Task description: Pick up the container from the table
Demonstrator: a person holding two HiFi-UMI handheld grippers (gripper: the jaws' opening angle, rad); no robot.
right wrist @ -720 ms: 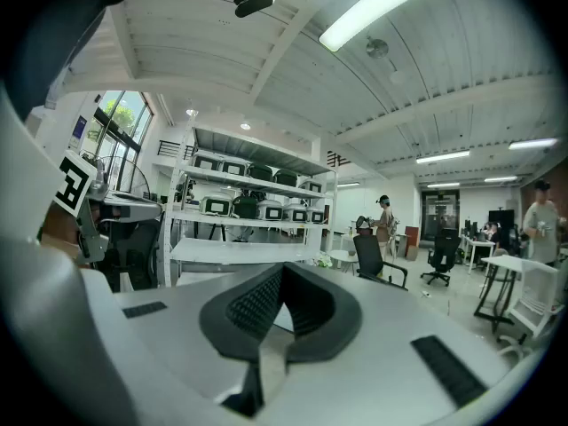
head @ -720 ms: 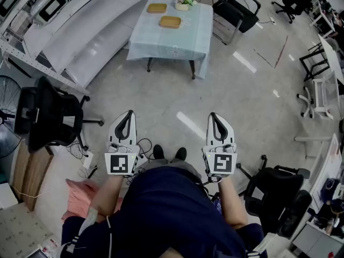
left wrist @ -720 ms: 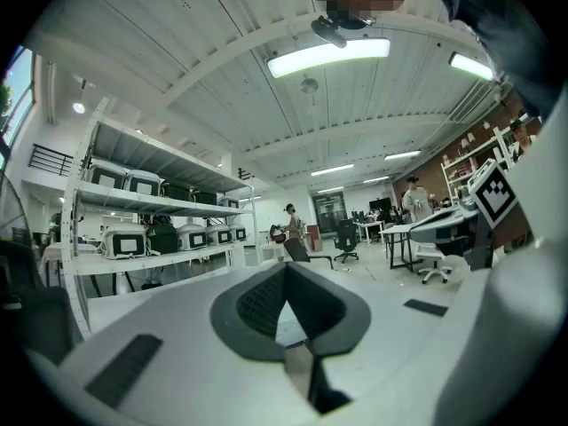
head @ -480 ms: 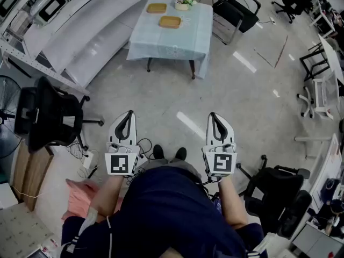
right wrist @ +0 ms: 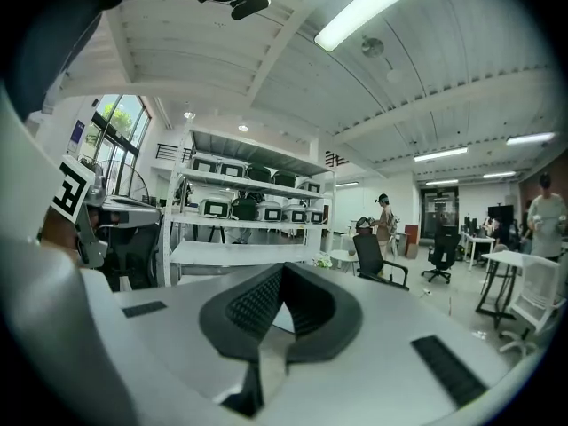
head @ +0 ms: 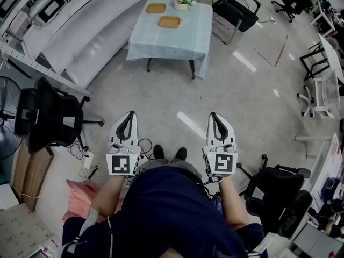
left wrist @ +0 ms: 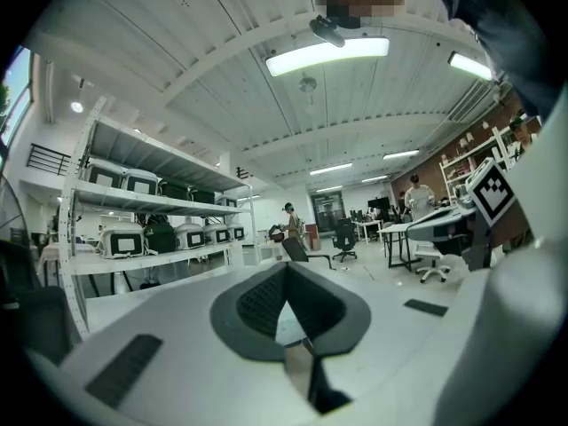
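- Head view, far left: a black office chair (head: 51,117) stands on the grey floor (head: 236,90), below a white shelving rack (head: 32,4).
- Left claw (head: 129,115): held out in front of the person's dark top (head: 161,208), jaws closed tip to tip. The left gripper view shows nothing between them.
- Table (head: 166,50), top centre, well apart from both claws. Its pale blue cloth carries two shallow tan trays, the farther container (head: 156,8) and the nearer container (head: 170,21), lying apart from each other. A flower pot (head: 184,0) stands at the far edge.
- Right claw (head: 213,116): level with the left one, jaws likewise closed and empty in the right gripper view.
- Far right: a second black chair (head: 279,190) stands just beside the person.
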